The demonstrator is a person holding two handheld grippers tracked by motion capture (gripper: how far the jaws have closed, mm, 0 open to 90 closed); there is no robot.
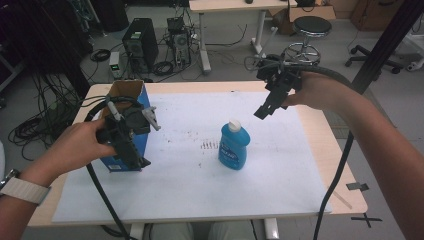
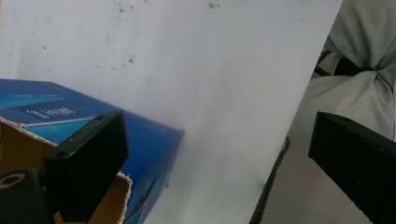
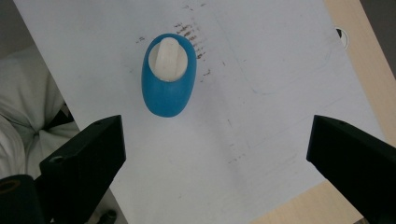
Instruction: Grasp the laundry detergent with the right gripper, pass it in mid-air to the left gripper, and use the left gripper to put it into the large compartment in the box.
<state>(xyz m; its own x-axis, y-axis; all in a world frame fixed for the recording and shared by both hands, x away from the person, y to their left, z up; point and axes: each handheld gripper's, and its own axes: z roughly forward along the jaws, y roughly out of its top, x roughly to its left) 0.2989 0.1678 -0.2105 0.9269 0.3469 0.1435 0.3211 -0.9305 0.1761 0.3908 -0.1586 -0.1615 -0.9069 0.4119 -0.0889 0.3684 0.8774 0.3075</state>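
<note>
A blue bottle [image 1: 233,146] w/ white cap is stood upright near the middle of the white sheet [image 1: 200,195] laid over the wooden table [image 1: 345,165]. An open blue cardboard box [image 1: 131,97] is set at the sheet's left side, torn rim seen in the left gripper view.

The left gripper [image 1: 131,155] is held low beside the box; jaws are spread wide, one jaw placed at/over the box's [image 2: 140,140] torn edge, the other well apart, nothing clamped.

The right gripper [image 1: 263,111] is held raised above the table, up & to the right of the bottle; jaws are set wide apart, empty, w/ the bottle [image 3: 168,74] seen from above beyond them.
</note>
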